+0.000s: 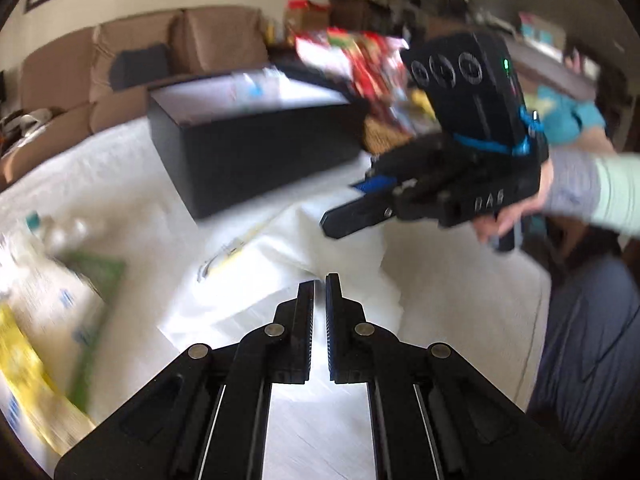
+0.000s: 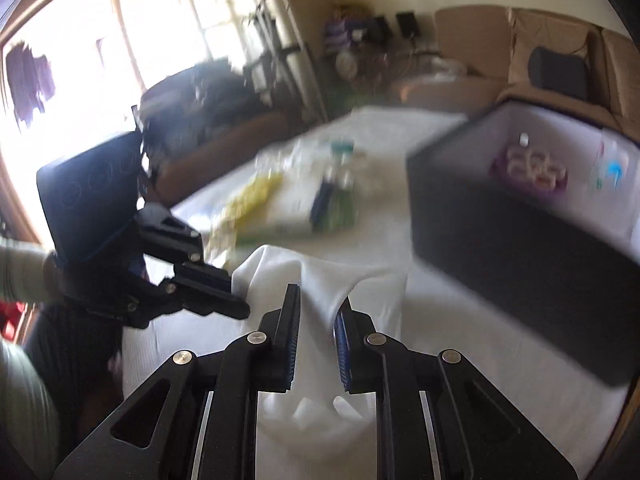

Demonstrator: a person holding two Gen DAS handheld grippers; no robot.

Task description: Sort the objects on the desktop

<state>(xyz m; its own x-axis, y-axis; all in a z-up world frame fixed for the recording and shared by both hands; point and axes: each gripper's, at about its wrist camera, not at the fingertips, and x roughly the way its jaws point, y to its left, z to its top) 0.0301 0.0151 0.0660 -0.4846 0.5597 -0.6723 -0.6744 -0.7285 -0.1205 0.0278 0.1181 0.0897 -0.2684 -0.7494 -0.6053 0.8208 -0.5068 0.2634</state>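
Observation:
A white cloth (image 1: 256, 280) lies rumpled on the white-covered table (image 1: 440, 280), partly lifted. My left gripper (image 1: 320, 280) has its jaws almost together, pinching a thin edge of the cloth. From the right wrist view, the left gripper (image 2: 236, 300) meets the cloth's (image 2: 320, 272) raised left corner. My right gripper (image 2: 316, 300) is closed on a fold of the cloth that runs up between its blue pads. It shows as the right gripper (image 1: 352, 204) at the cloth's far peak, a hand behind it. A black box (image 1: 256, 152), open on top, stands beyond the cloth.
The black box (image 2: 500, 248) holds a purple tray of small jars (image 2: 532, 168) and a bottle (image 2: 608, 168). Yellow and green packets (image 1: 60, 320) and bottles lie at the table's left. Snack bags (image 1: 360, 60) pile up behind the box. A sofa (image 1: 120, 64) stands behind.

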